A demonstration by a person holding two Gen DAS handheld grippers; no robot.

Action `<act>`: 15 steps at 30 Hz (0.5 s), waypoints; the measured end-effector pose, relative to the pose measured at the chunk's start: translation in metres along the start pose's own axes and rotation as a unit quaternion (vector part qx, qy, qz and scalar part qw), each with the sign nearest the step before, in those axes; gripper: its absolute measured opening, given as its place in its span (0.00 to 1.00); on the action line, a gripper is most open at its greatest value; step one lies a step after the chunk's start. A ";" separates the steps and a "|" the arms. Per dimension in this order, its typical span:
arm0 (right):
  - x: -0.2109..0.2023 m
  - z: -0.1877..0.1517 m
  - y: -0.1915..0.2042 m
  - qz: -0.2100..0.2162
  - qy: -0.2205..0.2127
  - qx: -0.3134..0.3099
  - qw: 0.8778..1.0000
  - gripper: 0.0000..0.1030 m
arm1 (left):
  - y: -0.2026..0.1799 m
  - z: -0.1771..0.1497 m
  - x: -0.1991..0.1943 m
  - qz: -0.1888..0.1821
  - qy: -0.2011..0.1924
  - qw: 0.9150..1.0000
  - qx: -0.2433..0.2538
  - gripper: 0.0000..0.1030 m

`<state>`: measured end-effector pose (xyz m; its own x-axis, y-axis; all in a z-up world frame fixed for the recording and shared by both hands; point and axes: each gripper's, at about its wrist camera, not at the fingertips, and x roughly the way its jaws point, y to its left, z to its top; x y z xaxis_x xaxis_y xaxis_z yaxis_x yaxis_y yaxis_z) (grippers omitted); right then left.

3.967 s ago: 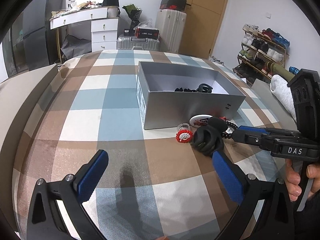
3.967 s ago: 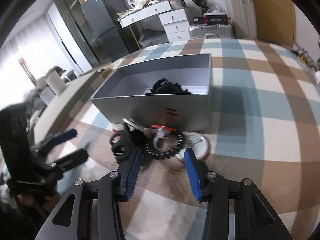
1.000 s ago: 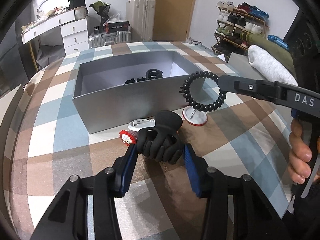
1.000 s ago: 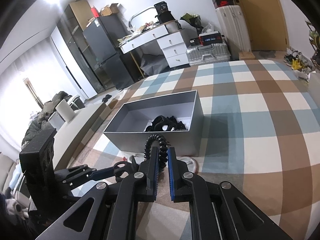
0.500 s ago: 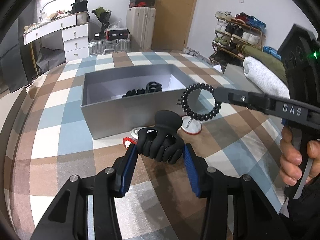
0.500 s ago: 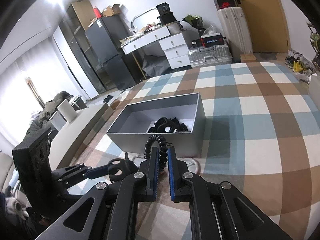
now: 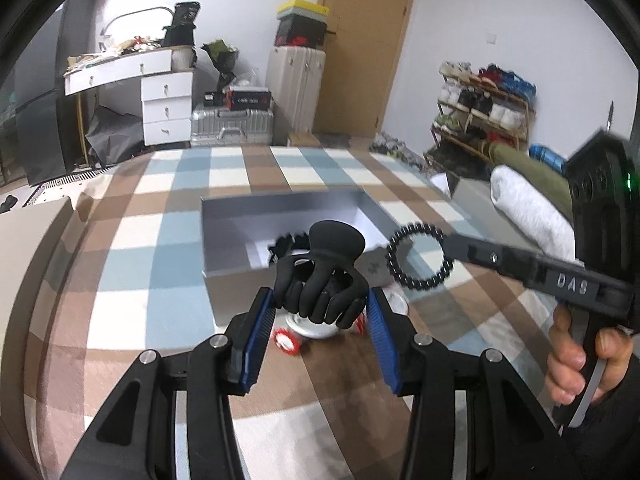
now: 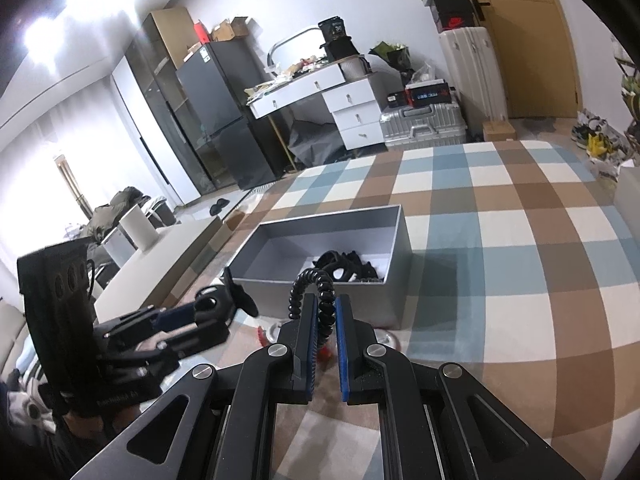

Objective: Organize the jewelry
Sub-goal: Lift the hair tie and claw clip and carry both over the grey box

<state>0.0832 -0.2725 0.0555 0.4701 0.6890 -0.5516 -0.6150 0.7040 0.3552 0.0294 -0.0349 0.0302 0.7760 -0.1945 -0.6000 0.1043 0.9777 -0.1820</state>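
My left gripper (image 7: pixel 320 310) is shut on a black claw hair clip (image 7: pixel 320 280) and holds it above the table, just in front of the grey box (image 7: pixel 224 248). My right gripper (image 8: pixel 323 312) is shut on a black spiral hair tie (image 8: pixel 312 284), also raised, near the box's front right corner; the tie shows as a ring in the left wrist view (image 7: pixel 420 256). The box (image 8: pixel 396 280) holds several black hair pieces (image 8: pixel 344 266). A red-and-white trinket (image 7: pixel 286 340) and a round white disc (image 7: pixel 316 330) lie on the cloth before the box.
The table has a blue, brown and white checked cloth (image 8: pixel 520 240). Beyond it stand a white desk with drawers (image 7: pixel 160 96), suitcases (image 7: pixel 232 124), a shoe rack (image 7: pixel 480 112) and a fridge (image 8: pixel 216 120). A rolled blanket (image 7: pixel 528 208) lies at the right.
Both grippers have risen and moved toward the box, each still holding its item. The clip now hangs before the box's front wall; the hair tie sits beside it.
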 end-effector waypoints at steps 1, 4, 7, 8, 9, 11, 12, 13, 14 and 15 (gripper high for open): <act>0.000 0.001 0.000 0.001 -0.002 0.001 1.000 0.08 | 0.001 0.001 -0.001 0.002 -0.006 1.000 -0.001 0.40; 0.000 0.005 0.001 0.001 -0.013 0.001 1.000 0.08 | 0.006 0.009 0.000 0.008 -0.021 1.000 -0.003 0.40; -0.001 0.009 0.001 -0.002 -0.029 0.002 1.000 0.08 | 0.012 0.013 0.005 0.015 -0.027 0.999 -0.007 0.40; -0.001 0.011 0.002 -0.007 -0.034 0.001 0.999 0.08 | 0.014 0.014 0.007 0.017 -0.030 0.999 -0.008 0.40; -0.001 0.012 0.003 -0.009 -0.038 0.001 0.999 0.08 | 0.016 0.015 0.009 0.019 -0.032 0.999 -0.009 0.40; 0.001 0.016 0.004 -0.015 -0.043 -0.001 0.999 0.08 | 0.019 0.018 0.015 0.023 -0.037 0.999 -0.013 0.40; 0.002 0.017 0.005 -0.019 -0.046 -0.003 0.999 0.08 | 0.021 0.019 0.017 0.025 -0.037 0.999 -0.016 0.40; 0.003 0.019 0.006 -0.021 -0.048 -0.004 0.999 0.08 | 0.023 0.019 0.020 0.027 -0.038 0.999 -0.021 0.40; 0.004 0.020 0.007 -0.025 -0.052 -0.004 0.998 0.08 | 0.026 0.020 0.022 0.026 -0.040 0.999 -0.024 0.40; 0.004 0.020 0.008 -0.026 -0.058 -0.003 0.998 0.08 | 0.026 0.020 0.023 0.026 -0.041 0.998 -0.026 0.40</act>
<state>0.0931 -0.2609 0.0717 0.5706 0.6676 -0.4782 -0.5924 0.7379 0.3233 0.0620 -0.0121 0.0272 0.8285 -0.1346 -0.5436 0.0325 0.9806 -0.1932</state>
